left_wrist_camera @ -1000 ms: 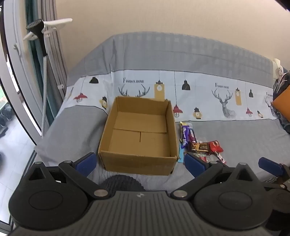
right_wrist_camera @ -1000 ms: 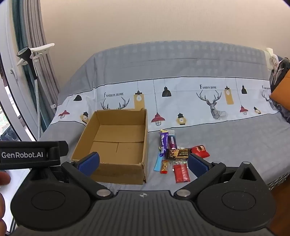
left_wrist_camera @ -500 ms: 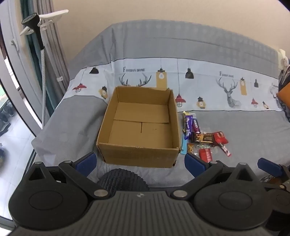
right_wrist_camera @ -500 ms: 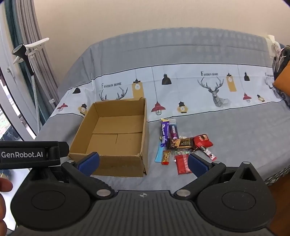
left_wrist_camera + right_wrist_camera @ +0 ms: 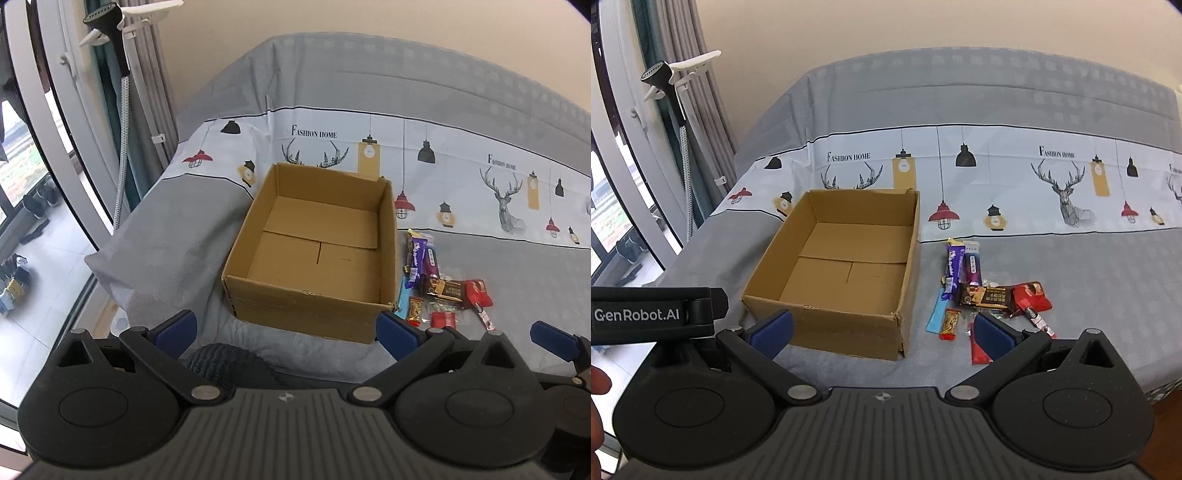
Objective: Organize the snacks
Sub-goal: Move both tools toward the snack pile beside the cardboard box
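An open, empty cardboard box [image 5: 314, 291] [image 5: 827, 317] stands on the bed. Right of it lies a pile of snacks: purple bars [image 5: 419, 254] [image 5: 953, 266], a brown chocolate bar [image 5: 445, 289] [image 5: 986, 296], red packets [image 5: 478, 292] [image 5: 1032, 295], a small orange candy [image 5: 414, 308] [image 5: 950, 323] and a light blue stick [image 5: 937, 314]. My left gripper [image 5: 286, 328] is open and empty, in front of the box. My right gripper [image 5: 882, 330] is open and empty, in front of the box and the snacks.
The bed has a grey cover [image 5: 177, 236] with a printed white band of lamps and deer [image 5: 997, 177]. A garment steamer on a stand [image 5: 110, 29] and curtains stand at the left by a window. The bed's front edge lies just under the grippers.
Both grippers have risen and tilted down, so the box and snacks sit lower and closer in the views. Both stay open. Nothing on the bed has moved.
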`<state>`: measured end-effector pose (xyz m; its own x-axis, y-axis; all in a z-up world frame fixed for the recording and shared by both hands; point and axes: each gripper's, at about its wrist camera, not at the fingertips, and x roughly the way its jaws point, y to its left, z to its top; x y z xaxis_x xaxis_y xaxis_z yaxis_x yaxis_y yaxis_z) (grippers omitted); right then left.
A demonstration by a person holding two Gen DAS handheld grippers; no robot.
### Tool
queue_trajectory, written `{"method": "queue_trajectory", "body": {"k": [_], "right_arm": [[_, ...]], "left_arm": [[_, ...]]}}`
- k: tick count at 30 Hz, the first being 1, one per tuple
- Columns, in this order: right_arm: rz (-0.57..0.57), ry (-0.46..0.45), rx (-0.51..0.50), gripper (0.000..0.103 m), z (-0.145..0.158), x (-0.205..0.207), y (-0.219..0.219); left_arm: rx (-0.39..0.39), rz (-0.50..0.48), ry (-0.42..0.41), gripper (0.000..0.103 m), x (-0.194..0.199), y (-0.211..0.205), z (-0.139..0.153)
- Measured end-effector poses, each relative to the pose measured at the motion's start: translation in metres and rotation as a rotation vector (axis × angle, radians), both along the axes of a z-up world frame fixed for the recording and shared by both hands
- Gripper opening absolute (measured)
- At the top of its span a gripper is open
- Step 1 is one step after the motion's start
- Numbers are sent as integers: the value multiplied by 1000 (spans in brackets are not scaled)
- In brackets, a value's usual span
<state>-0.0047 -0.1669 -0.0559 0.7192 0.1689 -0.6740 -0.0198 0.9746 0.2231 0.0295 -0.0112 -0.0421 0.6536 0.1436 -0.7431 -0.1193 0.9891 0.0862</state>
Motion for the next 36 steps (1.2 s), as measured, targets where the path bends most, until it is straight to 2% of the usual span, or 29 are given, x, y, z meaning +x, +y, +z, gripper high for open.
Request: {"method": "queue_trajectory", "body": {"k": [4, 13, 18, 28, 36], "right_arm": [[-37, -5, 10, 103, -2, -6, -2], [-123, -12, 28, 103, -3, -23, -2], [-149, -26, 13, 103, 0, -35, -4], [-142, -44, 6, 103, 5, -51, -4], [-134, -25, 8, 103, 2, -46, 1]], "left_arm": [[-6, -25, 20, 103, 3, -1, 1], [41, -109, -18, 103, -7, -11, 5], [18, -128, -25, 103, -13, -14, 7], [17, -121, -38, 103, -26, -10, 11], [-8, -115, 1, 103, -19, -1, 4]]}}
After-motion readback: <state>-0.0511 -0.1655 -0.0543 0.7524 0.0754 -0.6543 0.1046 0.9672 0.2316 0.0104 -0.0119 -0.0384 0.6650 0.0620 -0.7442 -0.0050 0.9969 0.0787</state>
